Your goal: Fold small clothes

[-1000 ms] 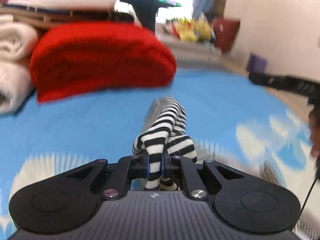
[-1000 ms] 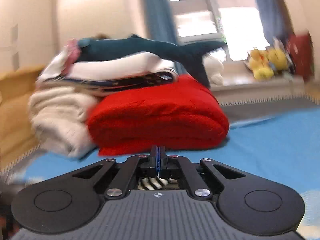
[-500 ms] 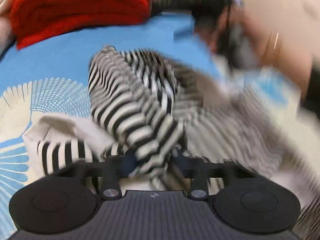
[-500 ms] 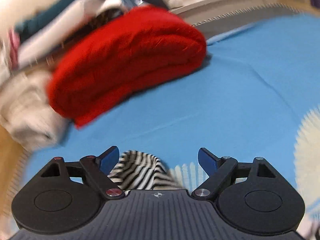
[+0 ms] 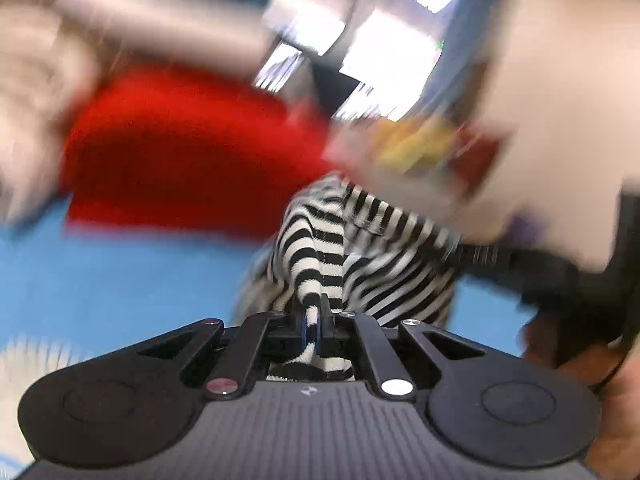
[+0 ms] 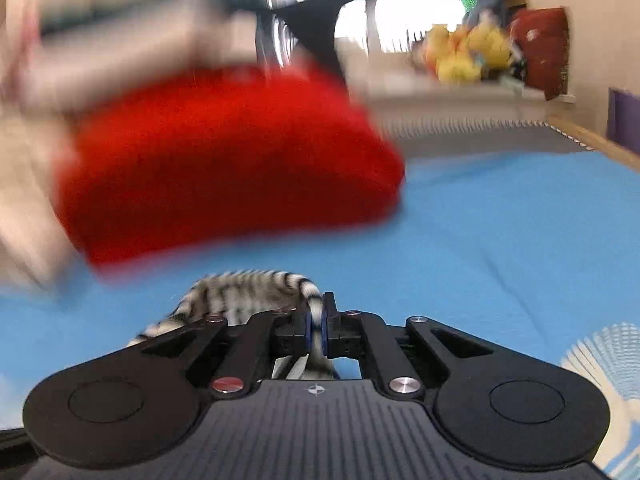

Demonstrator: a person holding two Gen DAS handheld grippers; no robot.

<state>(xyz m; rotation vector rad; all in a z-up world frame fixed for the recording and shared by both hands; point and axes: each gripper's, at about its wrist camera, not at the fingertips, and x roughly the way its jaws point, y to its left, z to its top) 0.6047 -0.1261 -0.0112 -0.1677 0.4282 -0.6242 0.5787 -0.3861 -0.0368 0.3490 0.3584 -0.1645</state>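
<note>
Striped garment [image 5: 320, 248], black and white, hung bunched between your two tools above the blue sheet [image 5: 120, 272]. Your left gripper [image 5: 311, 326] had just snapped closed on a twisted fold of it, the cloth pinched between the blue pads and trailing away to the far right, where your right hand [image 5: 600, 360] showed at the frame's edge. Your right gripper [image 6: 317, 326] had likewise just closed, clenched on a narrow striped edge [image 6: 248, 288] that ran off to the near left over its linkage. A folded red knit [image 6: 224, 168] lay on the sheet at the far left, beside pale folded fabrics [image 6: 24, 184]. Yellow plush toys [image 6: 468, 56] sat far right by the window; heavy blur hid finer detail.
</note>
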